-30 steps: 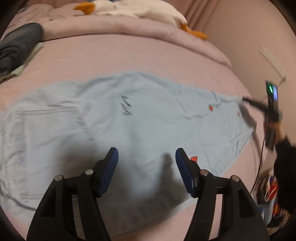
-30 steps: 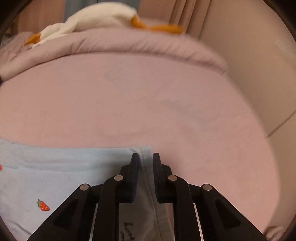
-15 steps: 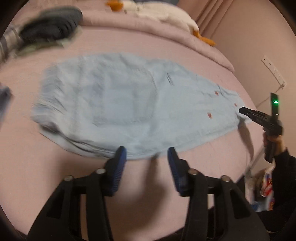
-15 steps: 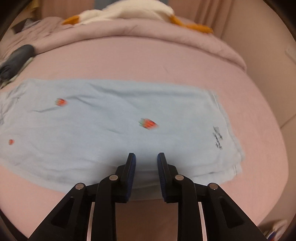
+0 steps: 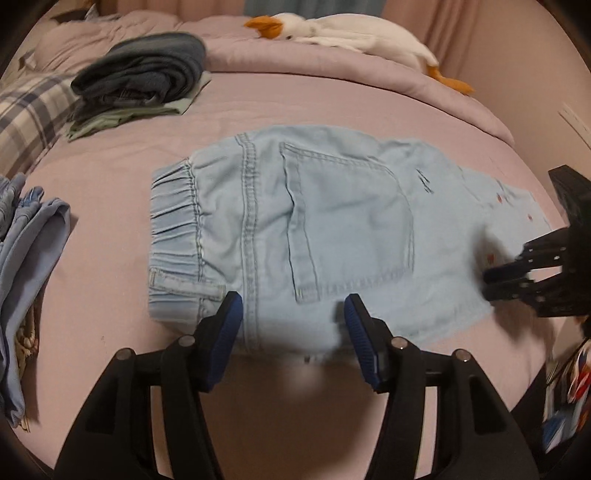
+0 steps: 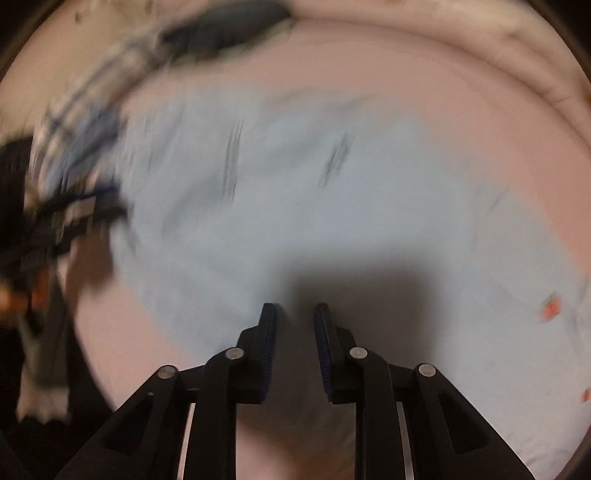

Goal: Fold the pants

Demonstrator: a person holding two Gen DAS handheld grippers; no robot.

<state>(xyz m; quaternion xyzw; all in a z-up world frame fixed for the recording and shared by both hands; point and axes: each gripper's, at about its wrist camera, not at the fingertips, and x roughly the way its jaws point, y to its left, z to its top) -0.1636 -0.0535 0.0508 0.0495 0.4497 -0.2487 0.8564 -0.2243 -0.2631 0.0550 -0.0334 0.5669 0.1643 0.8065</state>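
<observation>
Lying flat on the pink bed sheet [image 5: 332,110], the light-blue pants [image 5: 332,229] were folded lengthwise, elastic waistband [image 5: 173,236] twd the left of the left-wrist view, back pocket [image 5: 351,218] facing up, leg running off to the right w/ small red prints near the hem. Left gripper [image 5: 293,325] hovered over the near edge of the pants below the pocket, jaws apart, nothing between the blue pads; they'd just narrowed, then eased a bit wider. Right gripper [image 6: 295,332] pointed down over the leg part, jaws a narrow gap apart, having just opened some, no cloth pinched; that view was badly blurred. It also showed at the right edge of the left-wrist view [image 5: 517,273]. Beyond the pants: stack of dark folded clothes [image 5: 144,77], a plaid cloth [image 5: 26,114], a white goose plush [image 5: 351,33]. Blue garments [image 5: 26,266] lay at the left edge.
</observation>
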